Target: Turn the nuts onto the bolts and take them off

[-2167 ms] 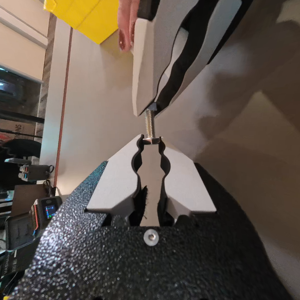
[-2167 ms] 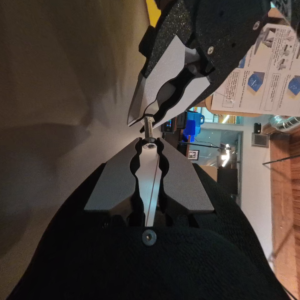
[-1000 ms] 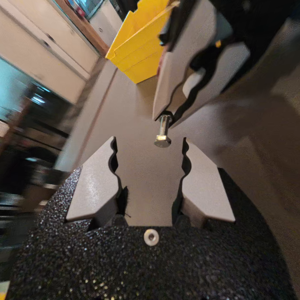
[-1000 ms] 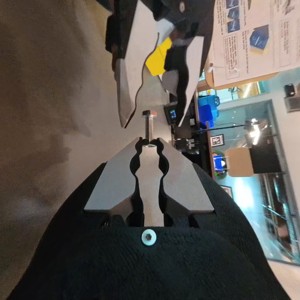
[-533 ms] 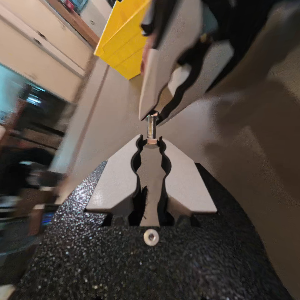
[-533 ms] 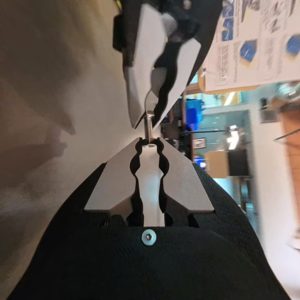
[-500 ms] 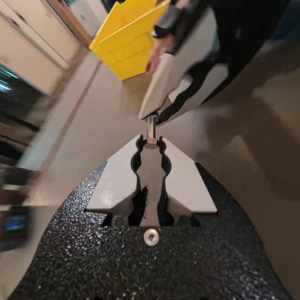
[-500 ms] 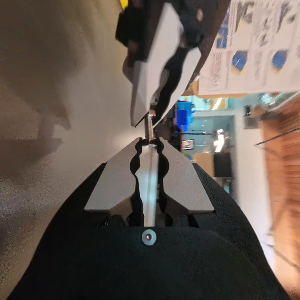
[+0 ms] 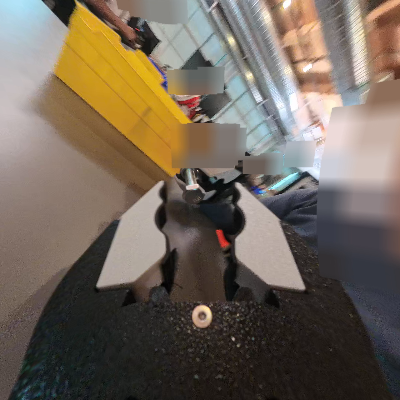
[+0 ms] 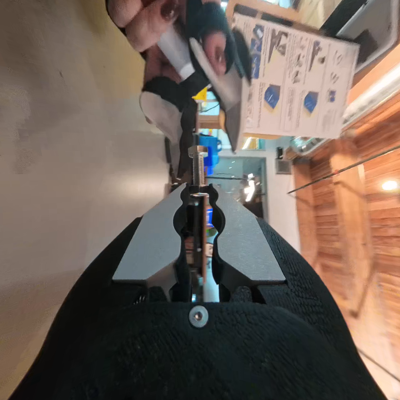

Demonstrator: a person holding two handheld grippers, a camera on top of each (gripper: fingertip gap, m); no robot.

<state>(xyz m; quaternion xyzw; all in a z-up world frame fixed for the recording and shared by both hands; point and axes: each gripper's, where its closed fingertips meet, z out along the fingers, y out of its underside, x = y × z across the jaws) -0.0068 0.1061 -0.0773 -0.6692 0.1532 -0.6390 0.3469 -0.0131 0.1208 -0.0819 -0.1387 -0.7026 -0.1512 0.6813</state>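
A silver hex bolt (image 10: 198,164) sticks out forward from my right gripper (image 10: 198,187), whose jaws are shut on a nut (image 10: 198,194) on the bolt's threaded end. In the left wrist view the bolt's head (image 9: 192,194) points at me, just between the tips of my left gripper (image 9: 199,185). The left gripper's jaws stand wide apart and touch nothing. In the right wrist view the left gripper's grey fingers (image 10: 161,112) hang spread beyond the bolt head, with a hand (image 10: 138,32) behind them.
A yellow bin (image 9: 112,86) stands on the beige table (image 9: 43,173) to the left, with a person's arm (image 9: 121,28) at its rim. A printed sheet (image 10: 292,82) hangs at the upper right. Dark clothing (image 9: 292,207) is close on the right.
My left gripper, shut on the bolt head half a second ago, has opened and let go. Both views have swung round; the right gripper still holds the nut and bolt.
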